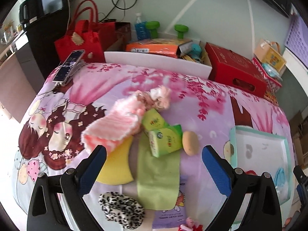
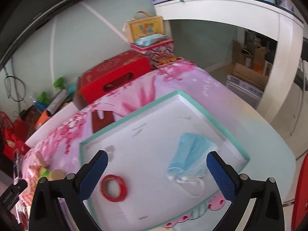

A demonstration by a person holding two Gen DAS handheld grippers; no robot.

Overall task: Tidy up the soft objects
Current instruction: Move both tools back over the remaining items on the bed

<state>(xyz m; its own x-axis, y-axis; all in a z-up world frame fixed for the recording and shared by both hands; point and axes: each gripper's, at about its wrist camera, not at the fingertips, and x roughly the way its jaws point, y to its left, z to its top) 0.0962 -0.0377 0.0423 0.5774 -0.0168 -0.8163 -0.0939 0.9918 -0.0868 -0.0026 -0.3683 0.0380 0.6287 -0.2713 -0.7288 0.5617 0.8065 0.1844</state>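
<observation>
In the left wrist view my left gripper (image 1: 154,154) hangs open over a pile on the pink cartoon bedsheet: a fluffy pink-white cloth (image 1: 115,127), a yellow sponge (image 1: 117,165), a light green cloth (image 1: 157,171), green tissue packs (image 1: 165,138) and a beige oval sponge (image 1: 190,143). A leopard-print scrunchie (image 1: 121,209) lies close below. In the right wrist view my right gripper (image 2: 156,160) stands open above the white tray with a teal rim (image 2: 179,93). A blue face mask (image 2: 190,157) and a red tape roll (image 2: 113,187) lie in that tray. Neither gripper holds anything.
A red box (image 1: 236,67), a white bin of packets (image 1: 157,61), a red felt bag (image 1: 80,38) and a phone on a clamp (image 1: 67,66) line the bed's far edge. A white desk (image 2: 231,7) rises beyond the tray, with cardboard boxes (image 2: 248,75) under it.
</observation>
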